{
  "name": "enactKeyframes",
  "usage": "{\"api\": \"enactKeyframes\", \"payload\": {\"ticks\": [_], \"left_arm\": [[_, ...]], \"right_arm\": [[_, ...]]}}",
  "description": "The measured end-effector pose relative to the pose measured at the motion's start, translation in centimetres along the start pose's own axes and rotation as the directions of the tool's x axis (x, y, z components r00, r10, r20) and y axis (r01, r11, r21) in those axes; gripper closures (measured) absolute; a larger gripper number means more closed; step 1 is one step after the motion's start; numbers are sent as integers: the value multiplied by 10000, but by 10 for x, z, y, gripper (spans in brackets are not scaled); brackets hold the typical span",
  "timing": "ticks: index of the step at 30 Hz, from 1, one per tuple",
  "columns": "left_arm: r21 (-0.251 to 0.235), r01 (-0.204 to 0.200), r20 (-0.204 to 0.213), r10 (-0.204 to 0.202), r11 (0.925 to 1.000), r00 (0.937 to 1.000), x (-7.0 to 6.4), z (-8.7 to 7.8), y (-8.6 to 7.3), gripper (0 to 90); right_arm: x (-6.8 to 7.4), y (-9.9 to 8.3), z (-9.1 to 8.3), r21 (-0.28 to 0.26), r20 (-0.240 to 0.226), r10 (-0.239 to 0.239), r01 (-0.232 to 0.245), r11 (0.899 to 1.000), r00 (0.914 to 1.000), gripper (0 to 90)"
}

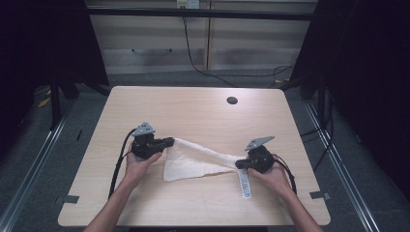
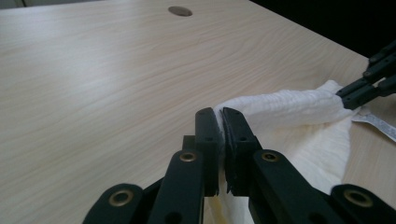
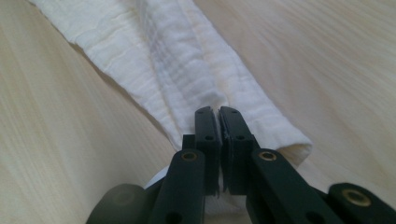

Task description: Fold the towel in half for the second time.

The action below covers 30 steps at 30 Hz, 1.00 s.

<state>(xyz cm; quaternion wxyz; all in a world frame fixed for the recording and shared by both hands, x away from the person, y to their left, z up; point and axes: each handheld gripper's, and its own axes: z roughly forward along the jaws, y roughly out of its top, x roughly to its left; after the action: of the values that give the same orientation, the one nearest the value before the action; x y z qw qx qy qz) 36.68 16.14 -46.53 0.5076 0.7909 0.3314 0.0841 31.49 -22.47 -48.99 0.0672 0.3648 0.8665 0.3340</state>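
Cloth (image 1: 193,159) off-white, faint ribbed weave; white label (image 1: 244,183) with grey print beside it. Table (image 1: 193,111) pale wood grain, dark round hole (image 1: 232,100). Both grippers black, grey top plates.

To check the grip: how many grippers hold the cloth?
2. The left gripper is shut on the cloth's left end; the right gripper is shut on its right end.
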Motion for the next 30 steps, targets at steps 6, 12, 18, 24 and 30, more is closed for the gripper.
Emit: {"api": "enactKeyframes", "payload": {"ticks": [6,12,18,24,30], "left_arm": [[118,-556,254,553,9984,9981,-18,0,0,854],[95,-816,323,812,9966,9962,-21,-12,-4,850],[347,-1353,538,1334,9902,9896,-33,-22,-13,851],[404,-1704,541,1681,9845,9843,-39,-30,-14,853],[630,-1868,679,1826,9804,9808,-47,-30,-22,855]], "right_arm": [[-7,-7,-2,-344,31,581,-580,9977,9983,873],[-5,-7,-1,-405,58,533,-530,9978,9986,873],[-6,-7,-2,-309,44,610,-608,9977,9981,874],[-4,-7,-1,-302,151,620,-615,9976,9980,875],[-4,-7,-1,-331,178,618,-611,9976,9979,876]]}}
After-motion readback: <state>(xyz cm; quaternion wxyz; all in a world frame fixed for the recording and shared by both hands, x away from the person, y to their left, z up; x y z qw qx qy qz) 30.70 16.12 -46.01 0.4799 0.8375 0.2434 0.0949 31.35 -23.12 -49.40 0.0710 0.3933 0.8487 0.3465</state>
